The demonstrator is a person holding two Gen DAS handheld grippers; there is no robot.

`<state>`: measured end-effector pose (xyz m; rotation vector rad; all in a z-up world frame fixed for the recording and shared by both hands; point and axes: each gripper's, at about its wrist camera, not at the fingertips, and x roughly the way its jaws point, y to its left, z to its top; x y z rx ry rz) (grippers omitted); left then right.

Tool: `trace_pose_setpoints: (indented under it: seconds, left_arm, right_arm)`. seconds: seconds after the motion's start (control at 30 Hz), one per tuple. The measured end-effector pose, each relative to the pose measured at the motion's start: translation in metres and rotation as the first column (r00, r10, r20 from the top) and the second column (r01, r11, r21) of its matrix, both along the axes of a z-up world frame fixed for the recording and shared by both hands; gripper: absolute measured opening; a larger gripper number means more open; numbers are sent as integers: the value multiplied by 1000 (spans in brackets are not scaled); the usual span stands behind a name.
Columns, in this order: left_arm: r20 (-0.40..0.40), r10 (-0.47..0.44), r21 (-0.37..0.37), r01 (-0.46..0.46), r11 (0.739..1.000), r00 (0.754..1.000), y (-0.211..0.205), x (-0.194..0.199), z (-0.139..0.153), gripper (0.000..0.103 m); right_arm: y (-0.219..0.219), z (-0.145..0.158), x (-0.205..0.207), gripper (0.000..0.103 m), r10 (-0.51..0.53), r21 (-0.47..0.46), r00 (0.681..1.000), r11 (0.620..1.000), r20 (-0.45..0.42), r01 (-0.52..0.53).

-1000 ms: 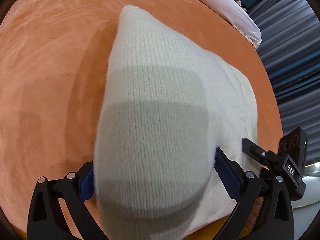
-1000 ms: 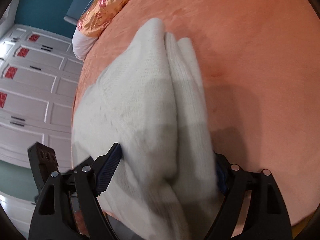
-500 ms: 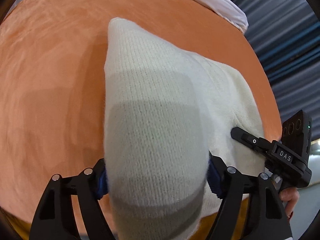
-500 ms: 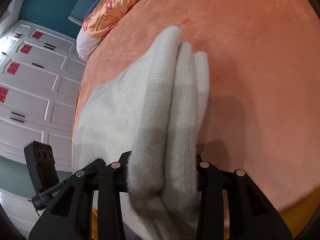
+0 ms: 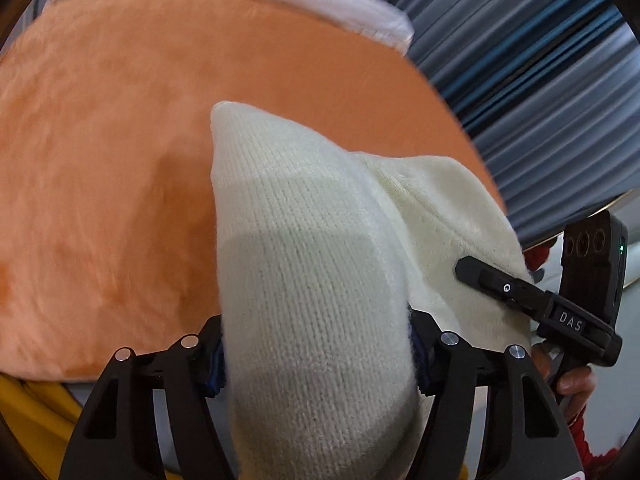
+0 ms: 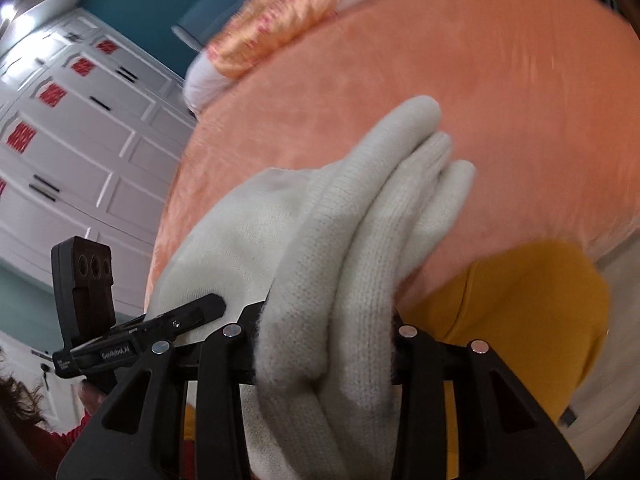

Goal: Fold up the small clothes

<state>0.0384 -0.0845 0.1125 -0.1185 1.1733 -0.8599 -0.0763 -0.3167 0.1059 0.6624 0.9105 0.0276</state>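
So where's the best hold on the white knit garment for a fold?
Probably at its near edge, one corner per gripper, coming in from the bed's near side. The white knit garment is bunched into thick folds there; the left gripper and right gripper already clamp them.

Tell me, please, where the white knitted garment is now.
The white knitted garment fills the lower centre of both wrist views, held over the orange bed cover, one end in each hand-held gripper: left, right.
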Motion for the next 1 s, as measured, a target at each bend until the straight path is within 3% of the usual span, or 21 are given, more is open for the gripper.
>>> trace_pose_setpoints:
  seconds: [0.1, 0.23, 0.4, 0.57, 0.7, 0.83, 0.9, 0.97, 1.0]
  left_arm:
    - [129, 12, -56, -4, 998, 992, 8, -1, 42, 64]
    - [288, 58, -141, -18, 990, 956, 24, 5, 98, 64]
    - [461, 146, -218, -48, 975, 875, 53, 34, 161, 64]
    - [558, 216, -244, -90, 966, 801, 79, 73, 189, 64]
    - [530, 261, -261, -138, 956, 807, 103, 123, 176, 64]
    - [487, 291, -208, -214, 954, 823, 117, 172, 128, 64]
    - [451, 304, -147, -267, 953, 839, 119, 200, 83, 66]
    - [402, 302, -42, -312, 949, 864, 113, 225, 31, 68]
    - [361, 300, 45, -337, 940, 883, 113, 235, -5, 68]
  right_arm:
    - [6, 37, -4, 35, -4, -40, 993, 999, 115, 9]
    - [21, 93, 4, 35, 28, -100, 957, 995, 288, 1]
    - [50, 156, 41, 35, 109, -175, 874, 984, 474, -28]
    - [69, 187, 89, 35, 158, -182, 804, 981, 574, -63]
    - [75, 183, 148, 35, 165, -154, 798, 984, 580, -91]
    - [87, 143, 209, 35, 168, -132, 838, 984, 520, -116]
    - [86, 101, 244, 38, 158, -77, 872, 987, 462, -138]
    - [83, 35, 283, 52, 128, -35, 941, 992, 314, -123]
    - [82, 7, 294, 54, 104, -37, 969, 994, 224, -98]
